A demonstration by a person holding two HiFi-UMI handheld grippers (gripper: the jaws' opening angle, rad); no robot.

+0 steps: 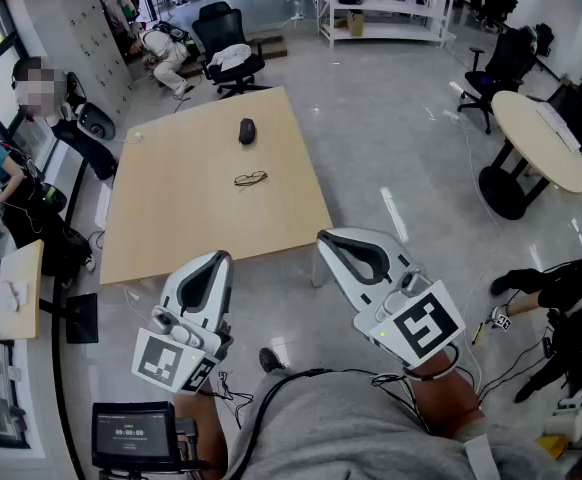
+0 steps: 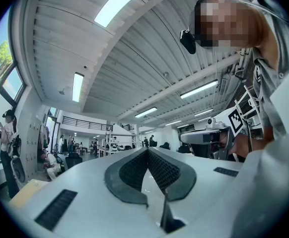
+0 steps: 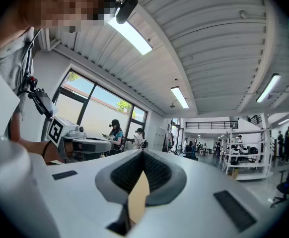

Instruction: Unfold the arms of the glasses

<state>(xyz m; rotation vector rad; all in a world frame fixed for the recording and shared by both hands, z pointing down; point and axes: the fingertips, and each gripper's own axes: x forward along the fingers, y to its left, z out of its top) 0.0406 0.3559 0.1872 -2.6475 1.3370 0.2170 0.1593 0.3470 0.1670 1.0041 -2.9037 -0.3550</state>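
Observation:
A pair of dark-framed glasses lies folded near the middle of the light wooden table. Both grippers hang in the air well short of the table's near edge, close to the person's body. My left gripper has its jaws together with nothing between them; in the left gripper view the ribbed pads meet at the tip. My right gripper is shut and empty too, and its pads touch in the right gripper view. Neither gripper camera shows the glasses; both look out at the ceiling and room.
A black mouse sits on the table beyond the glasses. A black office chair stands past the far edge. A round table is at the right, a small screen at the lower left. Seated people are along the left wall.

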